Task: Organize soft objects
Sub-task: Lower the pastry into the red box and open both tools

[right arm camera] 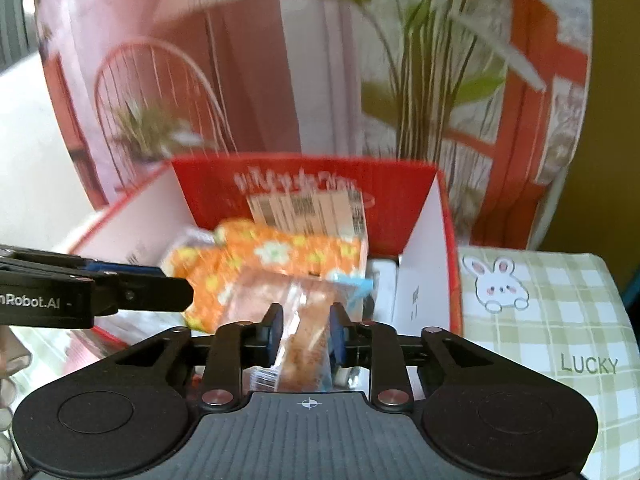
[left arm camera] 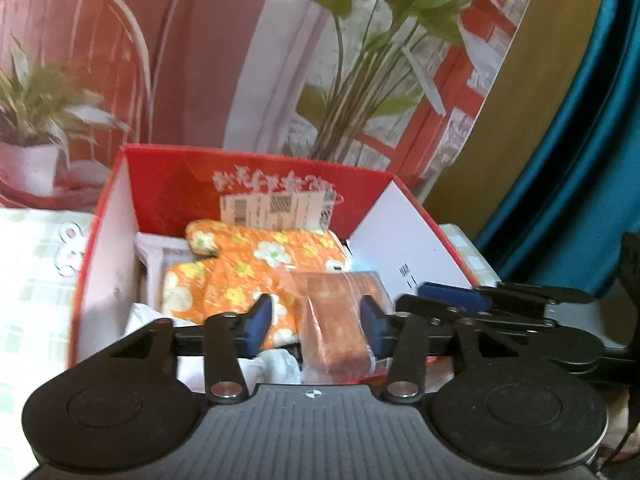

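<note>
1. Wrapped packet (left arm camera: 336,320), brownish and soft-looking inside clear film: low at the front of the red box (left arm camera: 168,184), lying against the orange flowered cloth (left arm camera: 256,256) already inside.
2. Step in hand, as judged: settling the packet into the box among the other soft things, with the hold passing to one gripper alone.
3. Left gripper (left arm camera: 315,316): jaws standing apart, packet between them, left pad clear of the film; no grip.
4. Right gripper (right arm camera: 306,320): jaws drawn narrow, pads seemingly pinching the film of the packet on both sides; blur makes the contact hard to confirm.
5. Next move, as judged: lowering the packet onto the cloth, then releasing it and drawing back without dragging the film along. Care needed with the crinkly wrap, likely to cling to a pad, and with the two grippers working so near each other.
6. Surface: tablecloth (right arm camera: 540,320) in pale green check, with a rabbit drawing and the word LUCKY, under and beside the box.
7. Box itself: red outside, white side walls, a shipping label (left arm camera: 276,208) on the back wall.
8. Room: printed backdrop (left arm camera: 200,60) of plants, a chair and a red window frame behind the box; teal curtain (left arm camera: 580,160) at the right.
</note>
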Demonstrator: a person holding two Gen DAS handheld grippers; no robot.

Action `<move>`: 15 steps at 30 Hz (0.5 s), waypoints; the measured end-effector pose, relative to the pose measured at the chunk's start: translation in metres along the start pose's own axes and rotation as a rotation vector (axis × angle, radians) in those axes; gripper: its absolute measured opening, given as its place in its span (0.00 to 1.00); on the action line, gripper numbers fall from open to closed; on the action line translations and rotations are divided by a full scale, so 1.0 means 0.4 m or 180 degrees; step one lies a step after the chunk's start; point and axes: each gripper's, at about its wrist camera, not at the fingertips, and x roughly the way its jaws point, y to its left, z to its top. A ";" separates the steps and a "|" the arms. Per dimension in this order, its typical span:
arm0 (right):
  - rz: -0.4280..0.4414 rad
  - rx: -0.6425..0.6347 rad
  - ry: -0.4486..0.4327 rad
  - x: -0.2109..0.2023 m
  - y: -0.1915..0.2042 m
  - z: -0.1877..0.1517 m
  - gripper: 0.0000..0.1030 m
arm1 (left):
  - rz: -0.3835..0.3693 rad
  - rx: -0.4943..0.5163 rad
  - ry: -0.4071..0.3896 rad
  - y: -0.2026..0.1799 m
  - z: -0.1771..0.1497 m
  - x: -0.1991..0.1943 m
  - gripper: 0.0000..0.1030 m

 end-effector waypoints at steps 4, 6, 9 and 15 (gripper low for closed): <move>0.0026 -0.0050 -0.0130 -0.051 -0.004 -0.005 0.28 | 0.0099 0.0086 -0.0109 -0.019 -0.008 -0.038 0.65; 0.0064 -0.0098 -0.0191 -0.075 -0.005 -0.009 0.33 | 0.0139 0.0151 -0.0140 -0.032 -0.017 -0.051 0.68; 0.0119 -0.0189 -0.0257 -0.105 -0.005 -0.019 0.38 | 0.0162 0.0214 -0.0155 -0.050 -0.033 -0.067 0.68; 0.0173 -0.0303 -0.0315 -0.155 -0.007 -0.063 0.41 | 0.0187 0.0265 -0.0128 -0.075 -0.074 -0.082 0.68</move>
